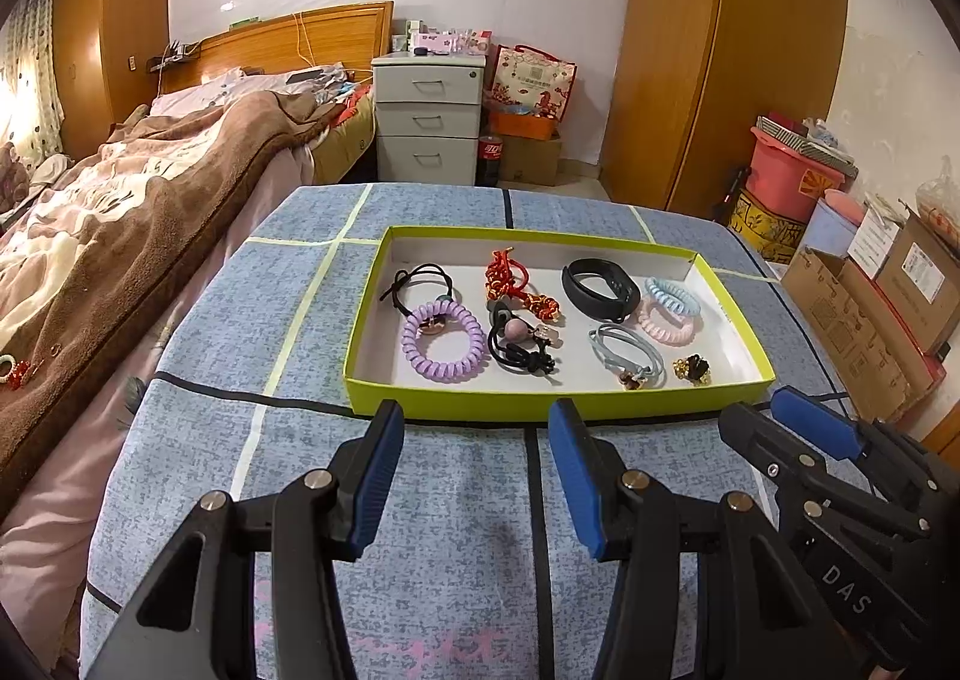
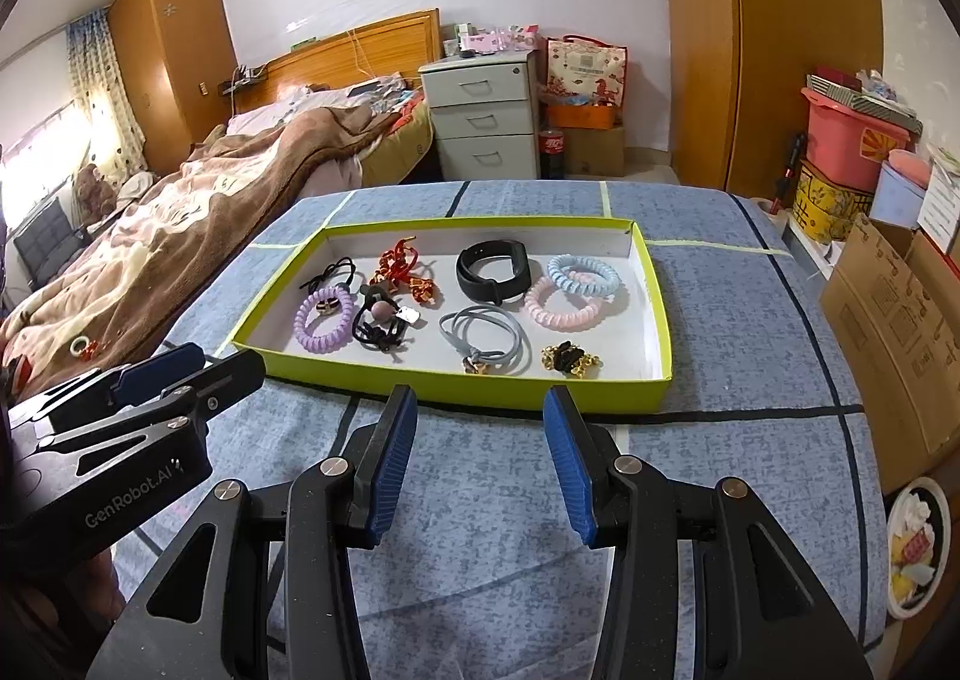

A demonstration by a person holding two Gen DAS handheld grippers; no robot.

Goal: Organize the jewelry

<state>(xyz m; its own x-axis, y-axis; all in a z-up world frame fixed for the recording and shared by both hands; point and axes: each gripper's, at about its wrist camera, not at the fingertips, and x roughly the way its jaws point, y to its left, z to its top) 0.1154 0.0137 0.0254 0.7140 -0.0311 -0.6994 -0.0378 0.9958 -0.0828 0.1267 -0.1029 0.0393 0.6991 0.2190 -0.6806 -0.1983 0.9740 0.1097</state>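
Note:
A lime-green shallow box (image 1: 543, 403) (image 2: 420, 380) lies on the blue cloth, white inside. In it rest a purple coil tie (image 1: 443, 343) (image 2: 322, 320), a red knot charm (image 1: 510, 278) (image 2: 401, 267), a black wristband (image 1: 600, 288) (image 2: 493, 273), blue (image 1: 673, 296) (image 2: 583, 275) and pink (image 1: 665, 324) (image 2: 555, 311) coil ties, black ties, a grey band and a gold-black piece. My left gripper (image 1: 477, 479) hovers open in front of the box, nothing between its blue pads. My right gripper (image 2: 480, 467) stands open beside it, also empty.
The blue patterned cloth (image 1: 456, 518) covers the table. A bed with a brown blanket (image 1: 120, 236) lies to the left; a small bracelet (image 2: 81, 345) sits on it. Cardboard boxes (image 1: 864, 314) and a pink tub (image 2: 852, 140) crowd the right. A white drawer unit (image 1: 427, 119) stands behind.

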